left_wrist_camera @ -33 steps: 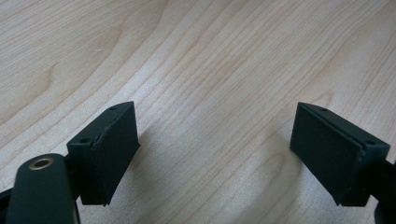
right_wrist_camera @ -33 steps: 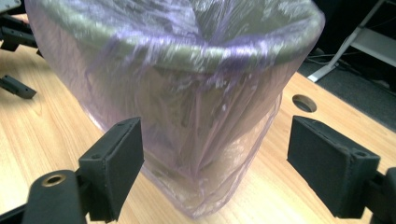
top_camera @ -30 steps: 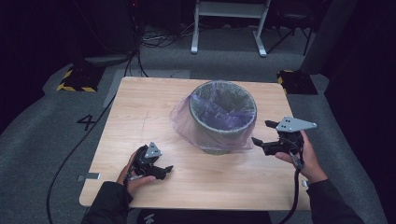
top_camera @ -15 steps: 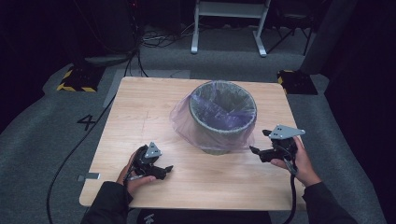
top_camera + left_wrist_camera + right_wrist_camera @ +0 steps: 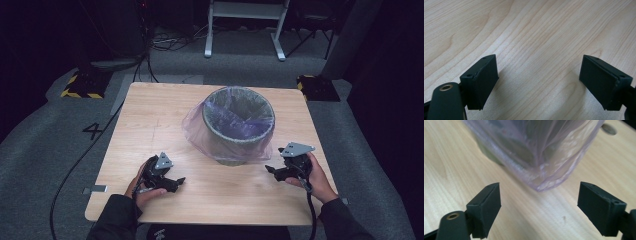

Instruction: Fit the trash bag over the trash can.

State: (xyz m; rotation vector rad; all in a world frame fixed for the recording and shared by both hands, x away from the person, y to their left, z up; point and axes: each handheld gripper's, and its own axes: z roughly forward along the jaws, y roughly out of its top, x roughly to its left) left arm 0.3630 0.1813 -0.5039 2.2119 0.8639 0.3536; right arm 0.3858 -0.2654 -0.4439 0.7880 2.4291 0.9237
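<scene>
Purple liner (image 5: pixel 541 152) hangs loose before my right gripper (image 5: pixel 537 207); both jaws wide open, empty; a careless pinch could tip the bin (image 5: pixel 239 125).

A recording lab or studio is showing here: a bare wooden desk (image 5: pixel 150 125) is standing on grey carpet (image 5: pixel 45 150) in a darkened room, with the number 4 (image 5: pixel 93 131) marked on the floor at 9 o'clock. Black cables (image 5: pixel 150 50) are trailing at 11 o'clock, hazard-striped blocks (image 5: pixel 80 86) are sitting at both far corners, and a white metal stand (image 5: pixel 245 25) is rising at 12 o'clock.
</scene>
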